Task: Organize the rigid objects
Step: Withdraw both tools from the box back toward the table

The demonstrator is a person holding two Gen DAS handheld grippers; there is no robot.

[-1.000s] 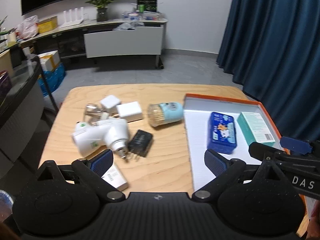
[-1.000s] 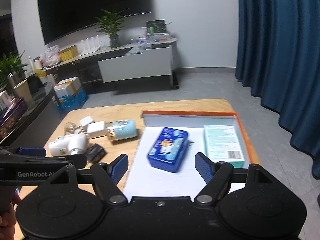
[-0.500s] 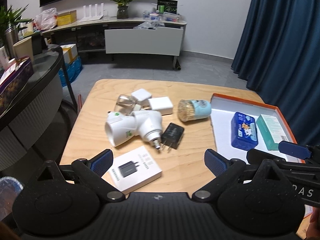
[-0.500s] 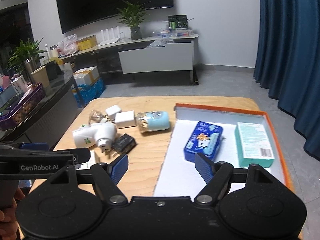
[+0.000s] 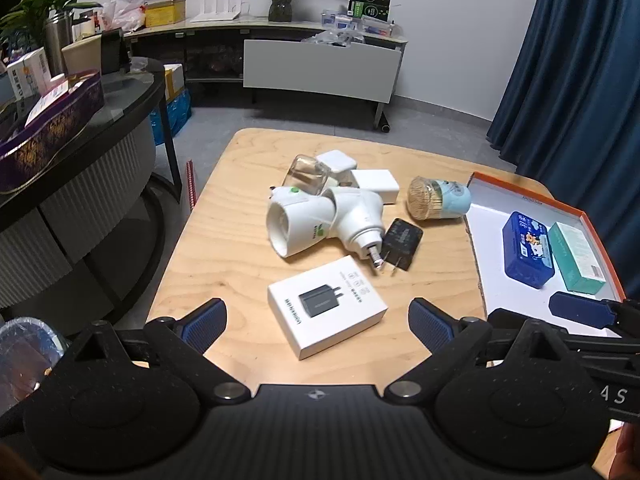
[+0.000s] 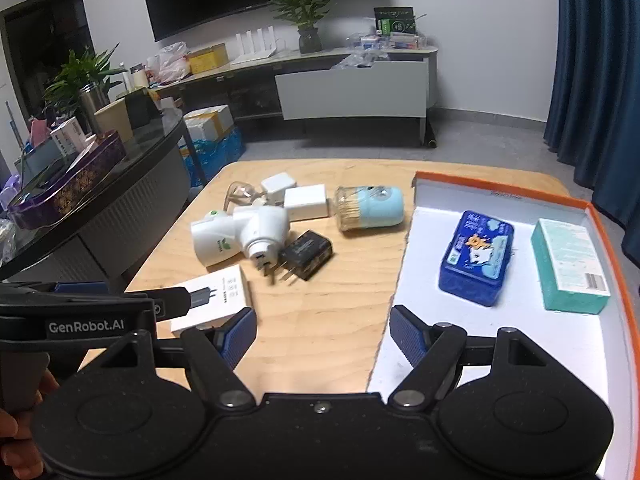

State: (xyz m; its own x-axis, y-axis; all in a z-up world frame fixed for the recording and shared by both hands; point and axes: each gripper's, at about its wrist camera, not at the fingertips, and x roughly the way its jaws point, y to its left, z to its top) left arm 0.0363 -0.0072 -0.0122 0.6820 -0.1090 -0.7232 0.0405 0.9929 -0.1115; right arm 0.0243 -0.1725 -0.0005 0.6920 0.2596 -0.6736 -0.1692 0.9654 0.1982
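An orange-rimmed white tray (image 6: 500, 196) (image 5: 524, 200) on the table's right holds a blue tin (image 6: 476, 256) (image 5: 526, 254) and a teal box (image 6: 570, 264) (image 5: 576, 258). Left of it lie a toothpick jar (image 6: 370, 208) (image 5: 438, 202), a black charger (image 6: 306, 254) (image 5: 402, 242), white plug adapters (image 6: 240, 236) (image 5: 320, 220), small white chargers (image 6: 306, 202) (image 5: 374, 184), a clear jar (image 5: 306, 174) and a white charger box (image 5: 326, 306) (image 6: 218, 298). My left gripper (image 5: 318, 322) hangs open above the charger box. My right gripper (image 6: 322, 332) stands open over the tray's left edge, holding nothing.
The wooden table (image 5: 224, 240) ends close at the near edge. A dark rounded counter (image 5: 80, 168) with a purple box stands to the left. A low white cabinet (image 6: 352, 88) and a blue curtain (image 5: 580, 60) lie behind. A hand (image 6: 16, 432) grips the left tool.
Both grippers have pulled back and swung left, so more of the table's left side and the white charger box have come into view. The objects have not moved.
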